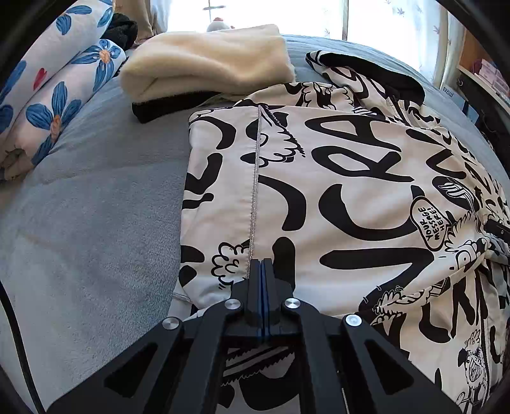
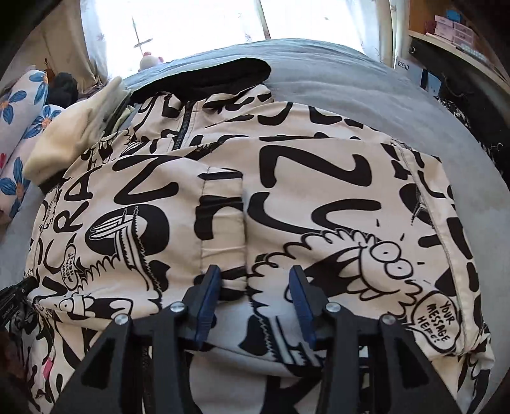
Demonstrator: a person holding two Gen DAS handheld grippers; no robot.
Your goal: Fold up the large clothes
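A big white jacket [image 1: 350, 178] with black letters and cartoon drawings lies spread on a grey-blue bed [image 1: 95, 197]. It covers most of the middle of the bed.

The left gripper [image 1: 262, 266] points down at the jacket's near edge, next to a grey stitched seam [image 1: 255, 178]. Its two fingers are pressed flat together, with only a thin blue line between them. No cloth shows between the tips, and whether they touch the jacket is hard to tell.

The right gripper [image 2: 255, 277] is over the jacket's near edge too. Its blue pads [image 2: 207, 305] stand apart, and a bit of the jacket lies in the gap. The pads do not squeeze it.

On the far side of the jacket, a black hood [image 2: 207, 76] lies flat, and a dark zipper [image 2: 183, 127] runs down from it. A cream fluffy blanket [image 1: 204, 60] sits folded at the jacket's far left corner, with something black [image 1: 165, 106] under it; what that is cannot be made out. Further left of the jacket, a flowered quilt [image 1: 57, 95] is cut off by the edge of the view. The window [image 1: 255, 12] beyond the jacket is too bright to see through. The jacket's near part is hidden under both tools.
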